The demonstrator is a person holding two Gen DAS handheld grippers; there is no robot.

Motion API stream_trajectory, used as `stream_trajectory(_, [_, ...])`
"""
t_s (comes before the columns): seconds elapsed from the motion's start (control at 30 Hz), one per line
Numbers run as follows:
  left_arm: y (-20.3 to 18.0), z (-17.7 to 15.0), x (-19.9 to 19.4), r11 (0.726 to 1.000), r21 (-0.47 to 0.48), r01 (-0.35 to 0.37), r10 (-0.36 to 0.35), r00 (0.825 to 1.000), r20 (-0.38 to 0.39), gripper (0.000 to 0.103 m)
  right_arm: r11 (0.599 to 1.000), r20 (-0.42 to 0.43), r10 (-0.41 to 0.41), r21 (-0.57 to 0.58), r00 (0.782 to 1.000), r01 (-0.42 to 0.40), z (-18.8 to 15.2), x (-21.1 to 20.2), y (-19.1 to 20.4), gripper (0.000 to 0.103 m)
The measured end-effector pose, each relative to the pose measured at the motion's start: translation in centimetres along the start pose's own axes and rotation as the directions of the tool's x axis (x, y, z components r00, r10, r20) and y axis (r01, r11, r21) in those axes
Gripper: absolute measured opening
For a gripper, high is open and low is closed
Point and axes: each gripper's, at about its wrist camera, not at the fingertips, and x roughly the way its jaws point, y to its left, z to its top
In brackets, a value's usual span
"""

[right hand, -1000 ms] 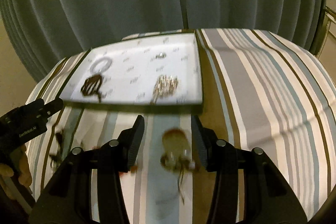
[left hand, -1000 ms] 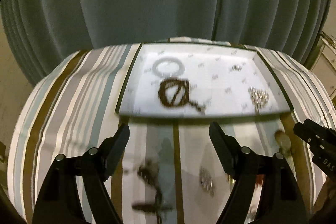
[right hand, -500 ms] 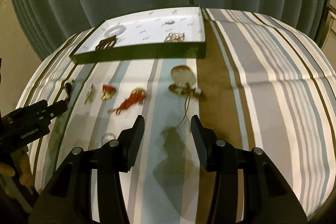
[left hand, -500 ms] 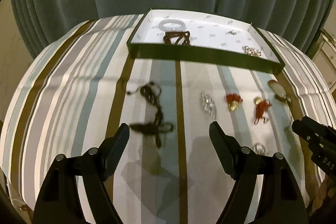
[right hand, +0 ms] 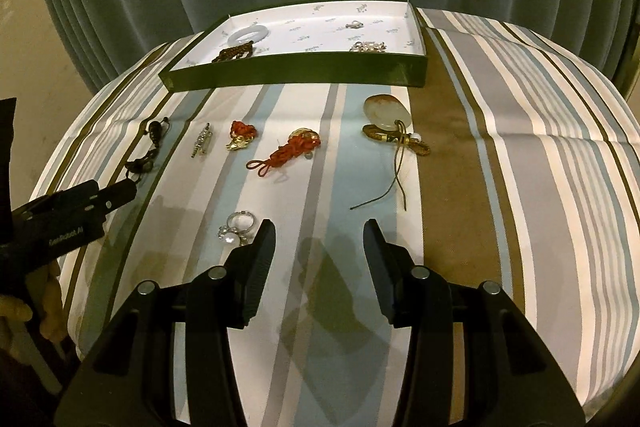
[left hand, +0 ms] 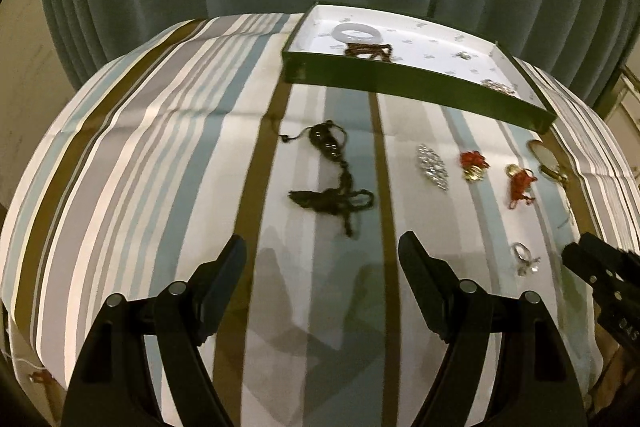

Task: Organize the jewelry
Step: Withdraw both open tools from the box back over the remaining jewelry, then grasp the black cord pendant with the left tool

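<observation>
Jewelry (right hand: pixel 284 151) lies untouched; left tongs (left hand: pixel 322 259), right tongs (right hand: pixel 320 247) gape empty.

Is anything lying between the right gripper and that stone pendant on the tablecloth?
Nothing solid. The right gripper is open and empty, and only the stone pendant and its own thin cord trail across the tablecloth toward the fingers.

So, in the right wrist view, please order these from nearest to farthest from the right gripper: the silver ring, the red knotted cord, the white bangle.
From the right gripper:
1. Silver ring, beside its left finger.
2. Red knotted cord, mid-cloth.
3. White bangle, inside the tray, far left.
</observation>
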Motion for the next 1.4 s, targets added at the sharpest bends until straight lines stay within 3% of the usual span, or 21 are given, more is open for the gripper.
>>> stream_trajectory(0.57, [0.4, 4.6, 3.5, 0.999, -0.008, -0.039, 0.039, 0.999, 0.035, 0.076, 1.000, -0.004, 0.007, 0.026, 1.000, -0.007, 0.4, 0.8, -0.6, 0.045])
stream_trajectory(0.83, [0.2, 5.4, 5.0, 0.999, 0.008, -0.035, 0.035, 0.999, 0.023, 0.053, 0.999, -0.010, 0.009, 0.038, 1.000, -0.009, 0.8, 1.6, -1.0, 0.045])
stream_trajectory(1.1, [0.1, 5.3, 5.1, 0.997, 0.054, -0.058, 0.055, 0.997, 0.055, 0.021, 0.999, -0.019, 0.007, 0.036, 1.000, -0.006, 0.9, 2.1, -1.0, 0.045])
stream_trajectory(1.4, [0.1, 5.3, 5.0, 0.997, 0.054, -0.053, 0.050, 0.997, 0.057, 0.019, 1.000, -0.019, 0.002, 0.029, 1.000, -0.002, 0.9, 2.2, -0.9, 0.045])
